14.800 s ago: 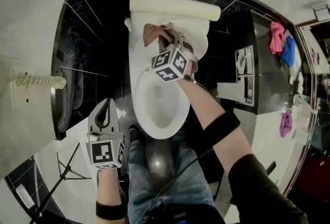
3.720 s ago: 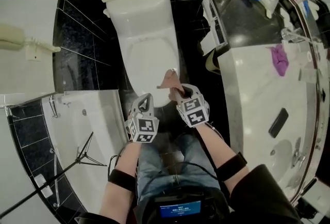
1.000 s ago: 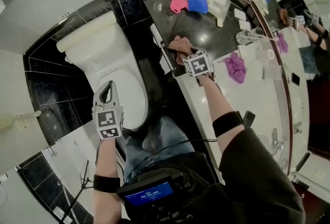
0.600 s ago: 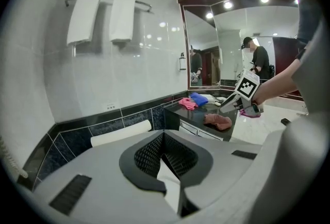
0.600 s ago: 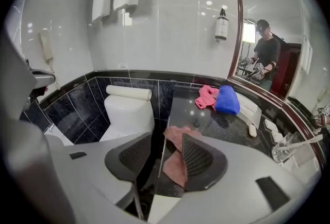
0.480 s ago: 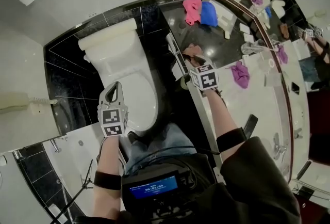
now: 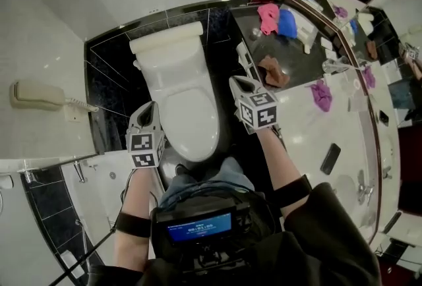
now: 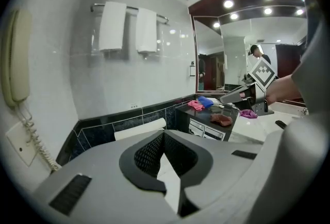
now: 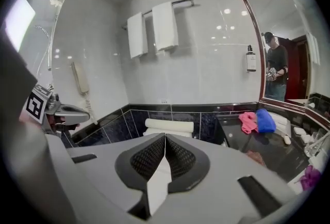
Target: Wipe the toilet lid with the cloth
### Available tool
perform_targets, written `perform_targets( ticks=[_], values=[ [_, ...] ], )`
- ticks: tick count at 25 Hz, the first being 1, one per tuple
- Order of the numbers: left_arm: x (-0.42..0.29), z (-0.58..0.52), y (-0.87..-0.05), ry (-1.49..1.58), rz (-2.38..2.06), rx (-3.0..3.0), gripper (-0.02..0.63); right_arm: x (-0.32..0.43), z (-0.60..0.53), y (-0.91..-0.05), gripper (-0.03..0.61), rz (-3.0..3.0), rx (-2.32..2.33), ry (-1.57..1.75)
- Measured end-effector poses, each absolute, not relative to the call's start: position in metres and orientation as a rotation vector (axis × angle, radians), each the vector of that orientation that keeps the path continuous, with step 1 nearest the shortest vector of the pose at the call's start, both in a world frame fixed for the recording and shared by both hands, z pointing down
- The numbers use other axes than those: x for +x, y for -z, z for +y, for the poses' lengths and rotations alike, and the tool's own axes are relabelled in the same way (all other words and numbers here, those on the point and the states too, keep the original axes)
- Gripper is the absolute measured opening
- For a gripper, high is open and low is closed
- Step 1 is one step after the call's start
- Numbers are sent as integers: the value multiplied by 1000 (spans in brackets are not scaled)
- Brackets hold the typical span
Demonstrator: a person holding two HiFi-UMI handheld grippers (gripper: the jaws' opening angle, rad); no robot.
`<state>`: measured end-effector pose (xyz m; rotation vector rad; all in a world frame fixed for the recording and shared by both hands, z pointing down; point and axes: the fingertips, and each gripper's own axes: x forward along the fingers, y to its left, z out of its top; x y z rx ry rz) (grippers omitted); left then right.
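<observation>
As the brown cloth (image 7: 273, 72) lies soft and limp on the bench (image 7: 297, 57), a raised fold is judged best pinched. The left gripper (image 7: 150, 109) and right gripper (image 7: 237, 82) are clenched empty, the right's fingers having just closed on nothing.

- the toilet lid (image 7: 191, 110) is hard, smooth, glossy white
- the cloth (image 7: 272, 72) is soft brown fabric, crumpled and matt
- the counter (image 7: 254, 37) is polished black, mirror-glossy
- the towels (image 9: 165, 26) are white matt cloth
- the left gripper (image 8: 164, 132) and right gripper (image 9: 165, 135) are matt grey plastic; their black pads (image 9: 149, 158) look rough with a fine grid
</observation>
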<state>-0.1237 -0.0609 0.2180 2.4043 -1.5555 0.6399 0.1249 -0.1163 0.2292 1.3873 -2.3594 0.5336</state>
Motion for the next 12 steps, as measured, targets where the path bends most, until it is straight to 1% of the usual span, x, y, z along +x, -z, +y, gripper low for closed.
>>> perform_targets(
  ticks=[6, 12],
  values=[
    [-166, -48, -209, -595, -1611, 2377, 0, 54, -83, -226, 15, -2428, 1292, -535],
    [-186, -34, -208, -563, -1645, 2327, 0, 36, -71, -223, 14, -2441, 1276, -543]
  ],
)
